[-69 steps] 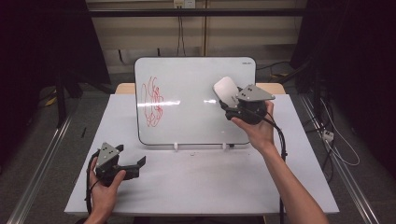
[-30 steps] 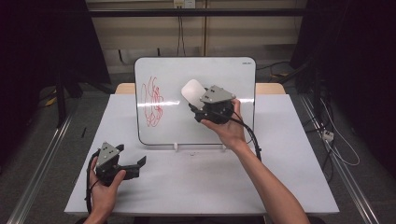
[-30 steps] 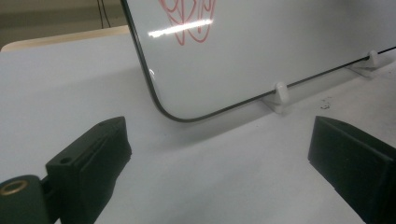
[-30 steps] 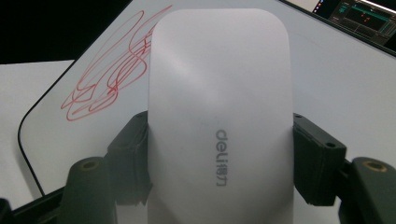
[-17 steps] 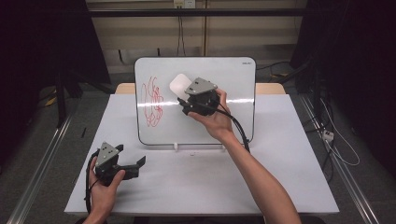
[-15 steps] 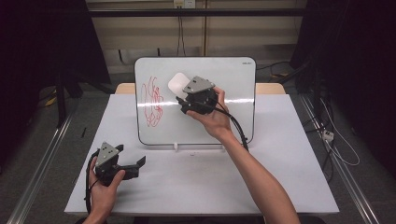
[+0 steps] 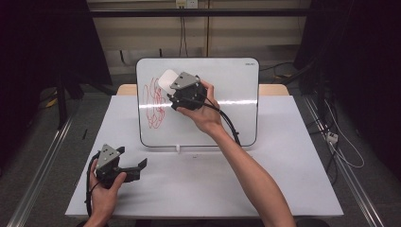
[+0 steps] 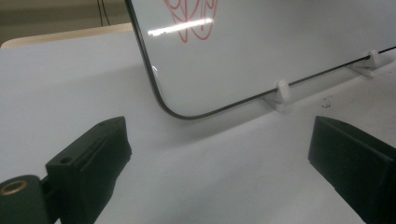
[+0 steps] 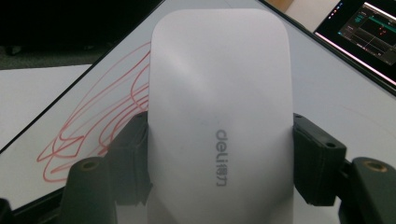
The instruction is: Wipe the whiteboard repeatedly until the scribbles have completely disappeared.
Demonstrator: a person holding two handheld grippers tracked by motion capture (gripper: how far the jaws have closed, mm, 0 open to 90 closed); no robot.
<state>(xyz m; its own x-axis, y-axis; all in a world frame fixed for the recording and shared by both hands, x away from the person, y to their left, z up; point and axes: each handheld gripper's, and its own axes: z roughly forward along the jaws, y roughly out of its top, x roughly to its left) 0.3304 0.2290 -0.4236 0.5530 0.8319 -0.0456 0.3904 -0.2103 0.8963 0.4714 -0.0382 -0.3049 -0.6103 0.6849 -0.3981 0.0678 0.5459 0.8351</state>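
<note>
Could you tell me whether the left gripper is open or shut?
Open: the left gripper has its jaws far apart, bare table between them.

In the right gripper view, the white eraser (image 9: 219, 116) hides much of the red scribble (image 9: 93, 135), and its lower end runs off the bottom edge. At upper right, we cannot read the cropped screen (image 9: 369, 32).
</note>
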